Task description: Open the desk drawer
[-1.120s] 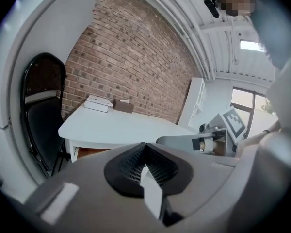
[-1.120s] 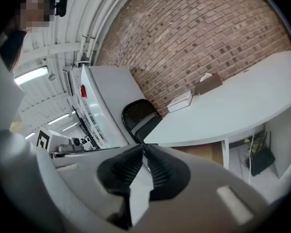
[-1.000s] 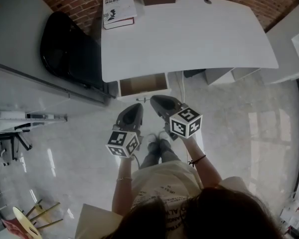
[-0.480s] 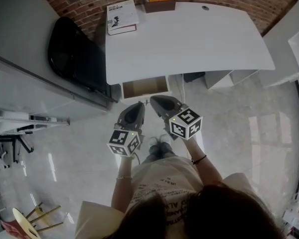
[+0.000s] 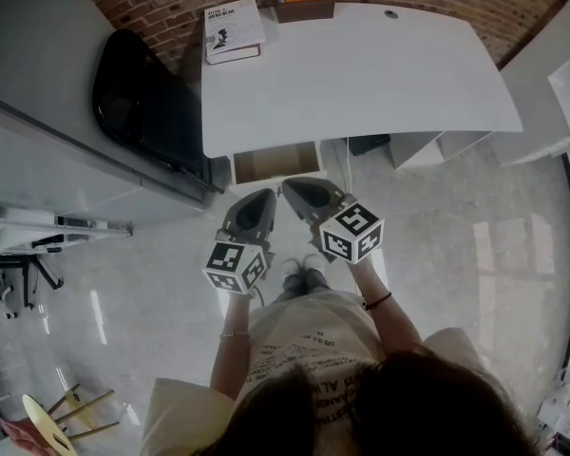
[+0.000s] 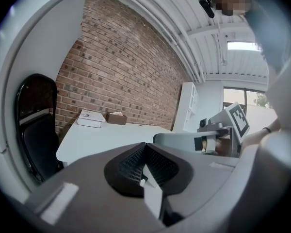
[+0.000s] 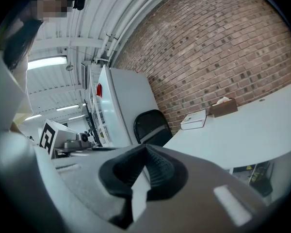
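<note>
The desk drawer (image 5: 275,162) stands pulled out from under the white desk (image 5: 361,65) at its front left, showing a brown, empty-looking inside. My left gripper (image 5: 257,200) and right gripper (image 5: 297,188) hang side by side just in front of the drawer, touching nothing. Both are shut with nothing between the jaws, as the left gripper view (image 6: 144,148) and the right gripper view (image 7: 145,149) show. The drawer is out of sight in both gripper views, which look over the desk (image 6: 106,136) toward the brick wall.
A book (image 5: 233,28) and a brown box (image 5: 302,0) lie at the desk's far edge. A black chair (image 5: 142,103) stands left of the desk, beside a long white counter (image 5: 38,112). A white cabinet (image 5: 437,144) sits under the desk's right side.
The head view has shifted a little. Both grippers stay shut and hold nearly the same place in front of the drawer, which has not visibly moved.
</note>
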Tool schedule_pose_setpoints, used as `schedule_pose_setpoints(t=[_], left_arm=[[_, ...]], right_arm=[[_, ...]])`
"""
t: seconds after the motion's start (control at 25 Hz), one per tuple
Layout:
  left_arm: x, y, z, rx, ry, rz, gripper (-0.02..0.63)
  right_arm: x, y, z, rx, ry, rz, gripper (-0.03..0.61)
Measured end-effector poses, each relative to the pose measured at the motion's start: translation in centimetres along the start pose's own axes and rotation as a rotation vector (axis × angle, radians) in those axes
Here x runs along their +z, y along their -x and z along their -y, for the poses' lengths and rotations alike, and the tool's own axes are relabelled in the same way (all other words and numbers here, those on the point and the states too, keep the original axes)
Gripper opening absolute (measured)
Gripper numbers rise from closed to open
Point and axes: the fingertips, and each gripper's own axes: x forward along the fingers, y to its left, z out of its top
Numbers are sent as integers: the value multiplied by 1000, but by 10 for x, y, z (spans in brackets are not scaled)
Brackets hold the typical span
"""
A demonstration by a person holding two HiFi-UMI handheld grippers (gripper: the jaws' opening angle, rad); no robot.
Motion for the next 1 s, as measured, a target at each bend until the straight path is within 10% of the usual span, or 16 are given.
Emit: schedule_pose_setpoints(t=[1.0], left_arm=[[1, -3, -2, -23, 2, -1, -2]], right_arm=[[-5, -6, -3, 23, -37, -2, 2]])
